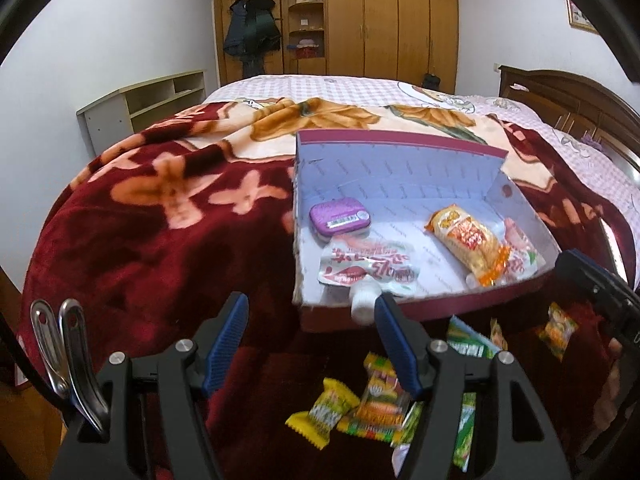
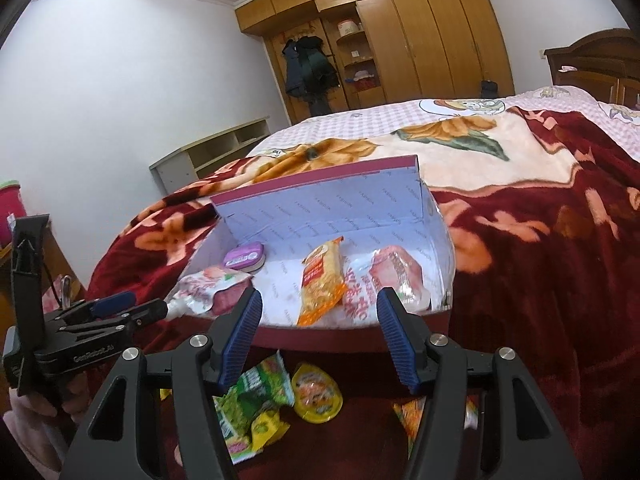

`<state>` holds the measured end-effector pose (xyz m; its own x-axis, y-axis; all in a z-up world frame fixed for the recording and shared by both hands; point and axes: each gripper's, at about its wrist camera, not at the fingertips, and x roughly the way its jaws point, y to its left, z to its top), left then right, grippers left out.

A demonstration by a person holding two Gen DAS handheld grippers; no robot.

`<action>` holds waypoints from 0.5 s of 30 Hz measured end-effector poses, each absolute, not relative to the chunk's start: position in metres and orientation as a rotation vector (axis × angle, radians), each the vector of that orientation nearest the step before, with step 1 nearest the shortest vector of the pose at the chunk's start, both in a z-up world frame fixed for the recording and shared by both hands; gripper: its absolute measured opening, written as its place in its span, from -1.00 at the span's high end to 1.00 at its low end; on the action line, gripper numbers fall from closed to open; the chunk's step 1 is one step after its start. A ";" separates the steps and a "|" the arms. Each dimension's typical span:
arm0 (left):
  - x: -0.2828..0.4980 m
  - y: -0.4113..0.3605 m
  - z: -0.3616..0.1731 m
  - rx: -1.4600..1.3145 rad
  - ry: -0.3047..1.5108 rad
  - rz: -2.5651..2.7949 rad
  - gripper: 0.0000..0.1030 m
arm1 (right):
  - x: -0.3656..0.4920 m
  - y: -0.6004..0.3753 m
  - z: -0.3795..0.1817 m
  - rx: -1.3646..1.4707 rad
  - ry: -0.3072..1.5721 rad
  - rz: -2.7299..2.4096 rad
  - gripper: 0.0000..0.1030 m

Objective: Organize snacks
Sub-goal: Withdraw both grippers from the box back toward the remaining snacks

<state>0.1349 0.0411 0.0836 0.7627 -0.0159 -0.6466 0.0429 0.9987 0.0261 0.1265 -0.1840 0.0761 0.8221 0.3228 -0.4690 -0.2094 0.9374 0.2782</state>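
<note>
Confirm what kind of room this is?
A bedroom, most likely: the work surface is a bed under a red blanket, with a wooden wardrobe and hanging coats behind.

— In the box, on the blanket?
— Tin back left, spouted pouch before it, noodle packet right.
— Before the box?
— Loose sweets, scattered.

black plastic left gripper and right gripper, ribbed blue fingers, round silver screws, white lettering on the left one's side, pink fuzzy sleeve
</note>
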 end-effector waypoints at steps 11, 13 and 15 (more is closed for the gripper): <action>0.100 0.048 0.084 0.075 0.721 -0.029 -0.34 | 0.093 -0.191 0.073 0.239 0.536 0.286 -0.19; 0.095 0.048 0.081 0.087 0.728 -0.024 -0.34 | 0.087 -0.193 0.072 0.241 0.538 0.287 -0.19; 0.092 0.047 0.075 0.117 0.742 -0.022 -0.34 | 0.082 -0.194 0.070 0.240 0.539 0.285 -0.19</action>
<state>0.0921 0.0470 0.0753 0.7373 0.0217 -0.6752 0.0613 0.9932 0.0988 0.0816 -0.1936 0.0704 0.8210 0.3274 -0.4678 -0.2026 0.9330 0.2975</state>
